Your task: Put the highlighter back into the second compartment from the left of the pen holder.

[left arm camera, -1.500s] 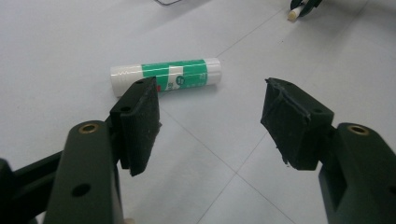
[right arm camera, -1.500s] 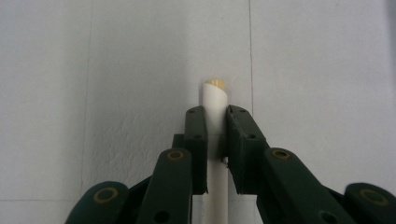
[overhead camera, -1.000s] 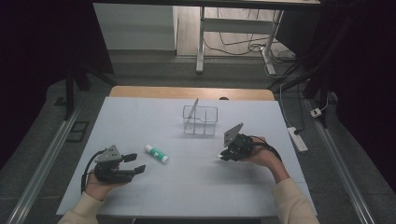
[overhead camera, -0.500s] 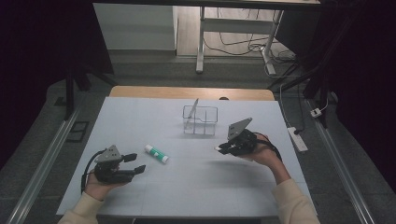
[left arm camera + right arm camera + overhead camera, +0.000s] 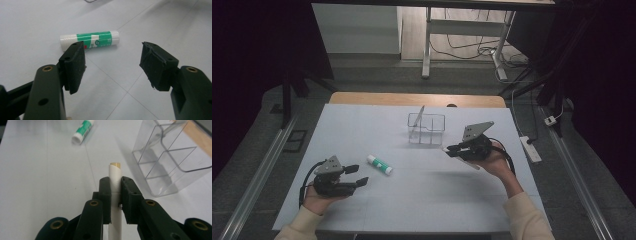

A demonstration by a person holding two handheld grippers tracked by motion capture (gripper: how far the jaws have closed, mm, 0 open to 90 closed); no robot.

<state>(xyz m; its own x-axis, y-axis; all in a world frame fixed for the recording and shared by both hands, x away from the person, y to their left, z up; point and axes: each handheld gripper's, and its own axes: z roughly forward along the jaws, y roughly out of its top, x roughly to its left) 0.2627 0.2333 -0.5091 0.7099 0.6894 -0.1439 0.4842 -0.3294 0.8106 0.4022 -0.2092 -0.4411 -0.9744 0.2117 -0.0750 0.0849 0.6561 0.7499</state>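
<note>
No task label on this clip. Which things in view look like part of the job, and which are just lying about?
Likely in the job:
- white stick, clamped in the right gripper
- clear organiser, beside that gripper
- glue stick, lying ahead of the open left gripper

Lying about:
- power strip on the floor to the right
- cables under the far table

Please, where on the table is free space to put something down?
Free: the wide strip of the table left of the clear organizer, and the near edge between both hands. Crowded: around the glue stick and the right hand-held gripper by the organizer.
</note>
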